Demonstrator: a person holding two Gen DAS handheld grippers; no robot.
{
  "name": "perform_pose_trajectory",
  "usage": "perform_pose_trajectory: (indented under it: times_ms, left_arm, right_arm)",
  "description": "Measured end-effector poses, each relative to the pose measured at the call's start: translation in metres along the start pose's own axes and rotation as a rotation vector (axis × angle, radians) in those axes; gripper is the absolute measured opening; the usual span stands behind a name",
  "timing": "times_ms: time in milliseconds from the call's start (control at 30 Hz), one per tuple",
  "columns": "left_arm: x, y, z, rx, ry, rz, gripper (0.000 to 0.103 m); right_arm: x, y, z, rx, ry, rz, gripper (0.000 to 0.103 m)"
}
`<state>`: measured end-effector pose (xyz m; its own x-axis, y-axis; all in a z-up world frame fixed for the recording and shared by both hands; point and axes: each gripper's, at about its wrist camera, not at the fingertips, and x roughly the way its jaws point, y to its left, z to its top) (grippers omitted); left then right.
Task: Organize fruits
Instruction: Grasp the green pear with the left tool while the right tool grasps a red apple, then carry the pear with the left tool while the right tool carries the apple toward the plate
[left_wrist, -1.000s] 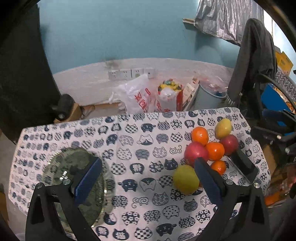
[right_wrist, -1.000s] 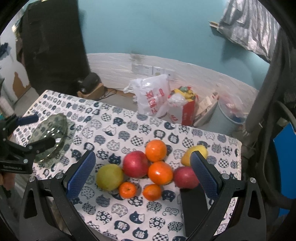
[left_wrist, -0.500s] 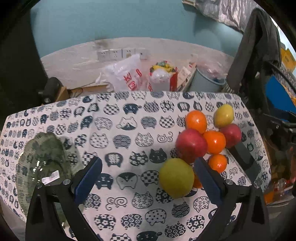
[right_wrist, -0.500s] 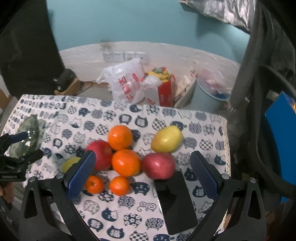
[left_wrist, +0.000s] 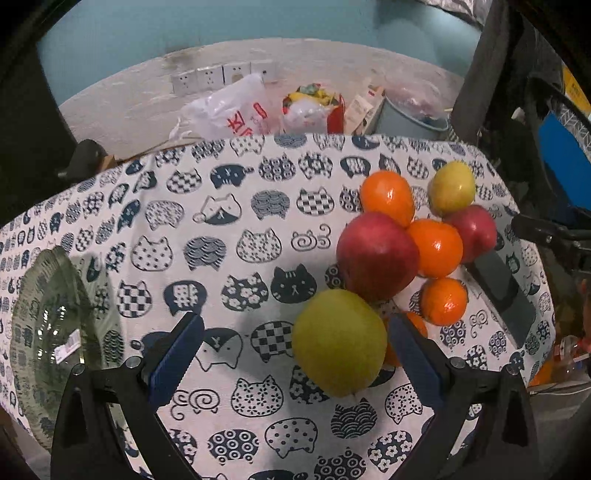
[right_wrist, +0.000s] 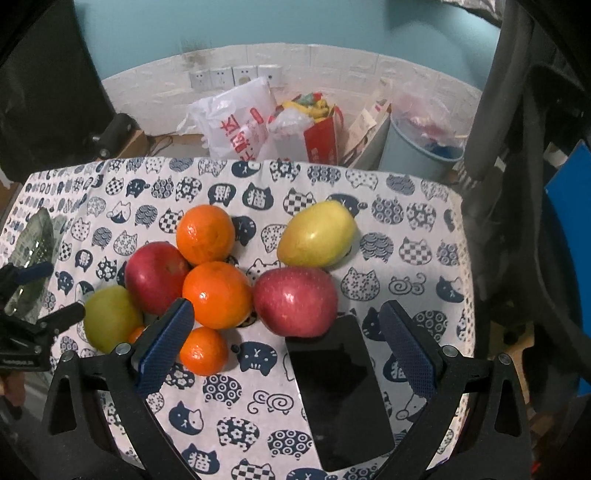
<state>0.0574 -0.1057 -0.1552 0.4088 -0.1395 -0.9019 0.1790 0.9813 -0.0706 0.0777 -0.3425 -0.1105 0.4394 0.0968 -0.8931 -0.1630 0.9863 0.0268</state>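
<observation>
A cluster of fruit lies on the cat-print cloth: two red apples (right_wrist: 295, 301) (left_wrist: 376, 254), two yellow-green pears (left_wrist: 340, 341) (right_wrist: 317, 234) and several oranges (right_wrist: 216, 295). My left gripper (left_wrist: 295, 362) is open, low over the cloth, with the near pear between its fingers, close to the right pad. My right gripper (right_wrist: 286, 343) is open just in front of a red apple (left_wrist: 472, 232) and above a black phone (right_wrist: 340, 387). A green glass plate (left_wrist: 48, 339) sits at the table's left end.
The black phone also shows in the left wrist view (left_wrist: 502, 291) at the table's right edge. Behind the table are plastic bags (right_wrist: 236, 122), a red bag (right_wrist: 321, 133), a grey bin (right_wrist: 417, 147) and a chair with a dark jacket (right_wrist: 517, 92).
My left gripper moved right and lower, from the plate to around the near pear. My right gripper moved right and closer, now facing the right red apple and the phone.
</observation>
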Motion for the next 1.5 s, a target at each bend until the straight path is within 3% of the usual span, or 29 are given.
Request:
perform_pose_trajectory:
  times_ms: [567,833,1067,1200,1233,1500]
  left_arm:
    - [0.045,-0.014,-0.010,-0.010,0.109,-0.076,0.100]
    - [0.049,-0.014,-0.002,-0.018,0.104,-0.164,0.075]
    - [0.050,-0.016,0.002,-0.001,0.096,-0.192,0.073]
    - [0.049,-0.012,-0.001,0.005,0.093,-0.198,0.073]
    - [0.049,-0.012,-0.001,0.007,0.092,-0.198,0.073]
    - [0.048,-0.011,-0.001,0.026,0.092,-0.202,0.072]
  right_arm:
    - [0.029,-0.011,-0.003,0.013,0.058,0.002,0.100]
    - [0.048,-0.019,-0.001,0.037,0.091,0.013,0.097]
    - [0.074,-0.021,-0.005,0.037,0.151,0.041,0.084]
    - [0.078,-0.018,-0.003,0.021,0.141,0.048,0.079]
    - [0.078,-0.018,-0.002,0.023,0.136,0.063,0.074]
    - [0.077,-0.017,-0.001,0.012,0.127,0.063,0.073]
